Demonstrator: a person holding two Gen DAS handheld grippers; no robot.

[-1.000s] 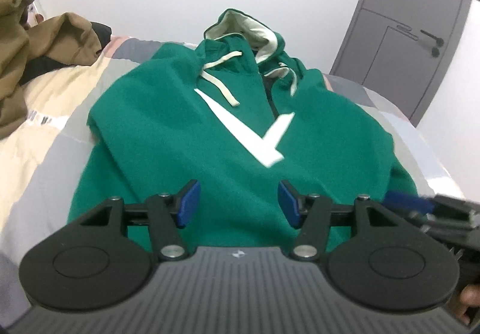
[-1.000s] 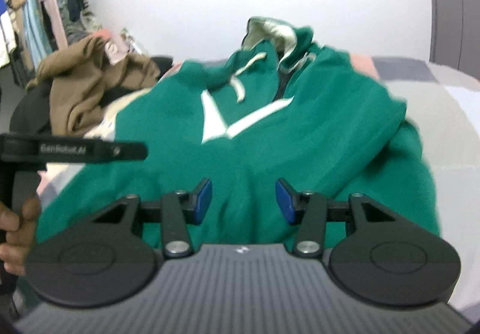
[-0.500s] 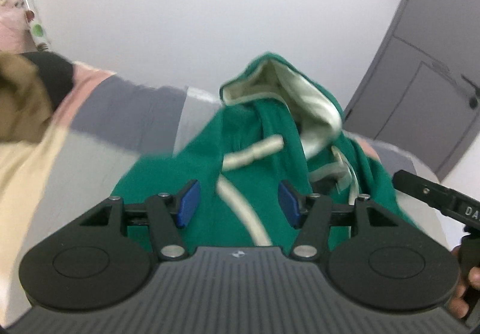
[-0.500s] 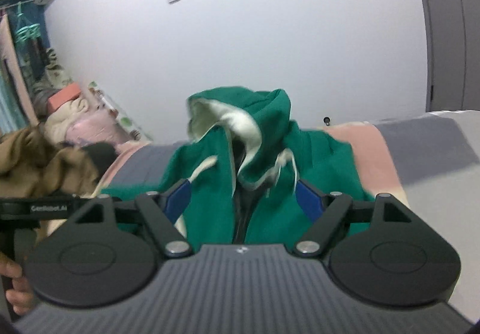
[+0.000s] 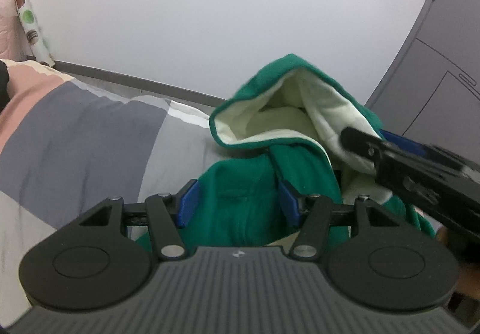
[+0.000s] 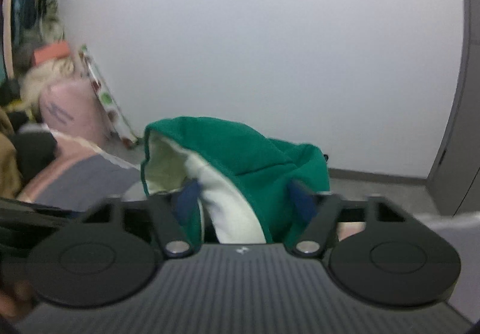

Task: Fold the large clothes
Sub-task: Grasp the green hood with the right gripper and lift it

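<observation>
Grey, pink and cream patchwork: the bed cover (image 5: 75,136) fills the left of the left wrist view, running to the bed's far edge under a white wall (image 5: 210,4).
Door: a grey door (image 5: 444,70) stands at the right, past the bed's far right corner.
Hoodie: a green hoodie (image 5: 246,184) lies on the bed near its far edge, the body flat below the neck.
Hood: the hood (image 5: 288,115) stands up and open, its cream lining facing the camera in the left wrist view.
Left gripper: the left gripper (image 5: 237,203) hangs over the green fabric at the neck, its blue pads apart with nothing pinched between them; released.
Right gripper: the right gripper (image 6: 243,199) reaches in at the hood's edge; its jaws are closing with the hood's green shell and cream lining between them. Blur hides whether the pads press the cloth yet.
Clutter: in the right wrist view, a pink bundle (image 6: 69,112) and patterned wrapping (image 6: 105,100) sit beyond the bed's far left corner.
</observation>
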